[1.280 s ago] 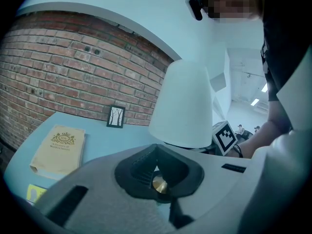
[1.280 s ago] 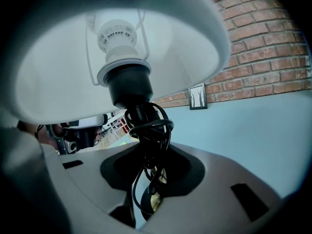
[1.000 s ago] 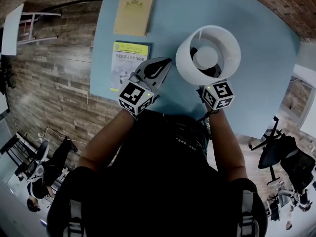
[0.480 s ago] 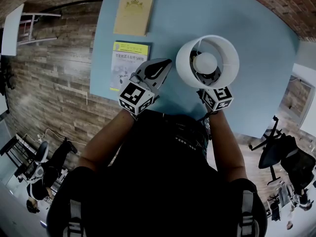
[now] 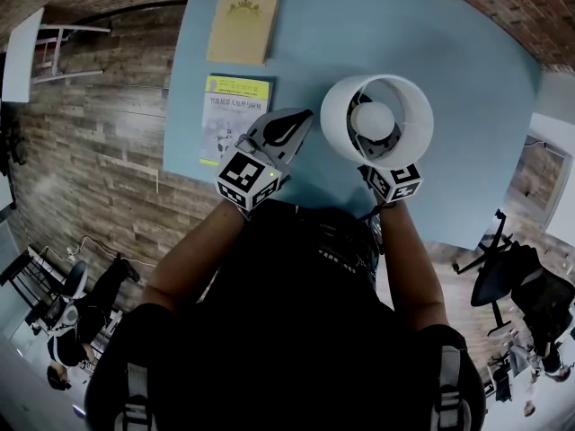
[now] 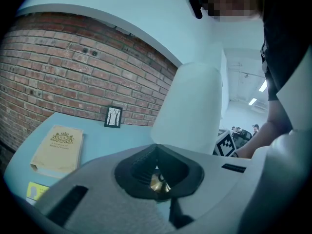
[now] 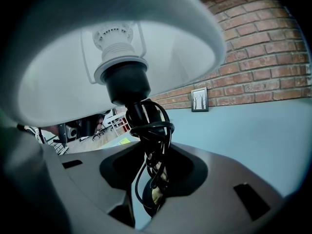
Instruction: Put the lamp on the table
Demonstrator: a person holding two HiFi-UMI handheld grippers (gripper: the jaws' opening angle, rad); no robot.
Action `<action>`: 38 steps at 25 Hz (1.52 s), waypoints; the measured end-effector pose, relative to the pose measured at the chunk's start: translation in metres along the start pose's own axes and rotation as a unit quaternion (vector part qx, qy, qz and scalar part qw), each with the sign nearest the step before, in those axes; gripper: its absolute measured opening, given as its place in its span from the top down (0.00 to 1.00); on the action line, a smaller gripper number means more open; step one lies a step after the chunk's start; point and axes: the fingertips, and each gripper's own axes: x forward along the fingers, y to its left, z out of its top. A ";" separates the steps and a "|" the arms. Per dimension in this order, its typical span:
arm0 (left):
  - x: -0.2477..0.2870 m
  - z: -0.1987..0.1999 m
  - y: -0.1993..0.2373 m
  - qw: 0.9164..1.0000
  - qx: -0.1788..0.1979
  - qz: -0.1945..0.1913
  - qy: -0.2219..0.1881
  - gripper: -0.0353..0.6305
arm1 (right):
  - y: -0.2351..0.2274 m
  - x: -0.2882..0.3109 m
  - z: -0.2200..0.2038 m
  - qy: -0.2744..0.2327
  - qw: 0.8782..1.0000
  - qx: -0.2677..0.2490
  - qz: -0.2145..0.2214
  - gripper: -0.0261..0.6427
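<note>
- White drum-shade lamp (image 5: 373,119) is seen upright over the light-blue round table (image 5: 467,52)
- only the right gripper view shows its cord-wrapped stem (image 7: 146,126) between the opening jaws of the right gripper (image 7: 153,172)
- left gripper (image 6: 157,167) is clenched, empty

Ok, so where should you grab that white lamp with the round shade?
Probably the thin stem wrapped in black cord, under the black bulb socket, coming in low from the person's side. The white round lampshade is too wide for jaws; the stem is narrow. It stands between the right gripper's opening jaws.
</note>
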 end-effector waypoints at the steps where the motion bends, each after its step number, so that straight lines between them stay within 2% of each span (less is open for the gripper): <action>1: -0.001 0.000 -0.001 1.000 0.001 0.000 0.000 0.93 | 0.000 -0.001 -0.001 0.001 1.000 0.000 0.000 0.79; 19: -0.011 -0.004 -0.015 1.000 0.004 -0.011 -0.006 0.93 | 0.003 -0.015 -0.027 0.036 0.999 0.014 -0.022 0.78; 38: -0.034 -0.003 -0.034 1.000 0.015 -0.016 -0.018 0.93 | 0.014 -0.036 -0.031 0.040 0.998 0.021 -0.043 0.77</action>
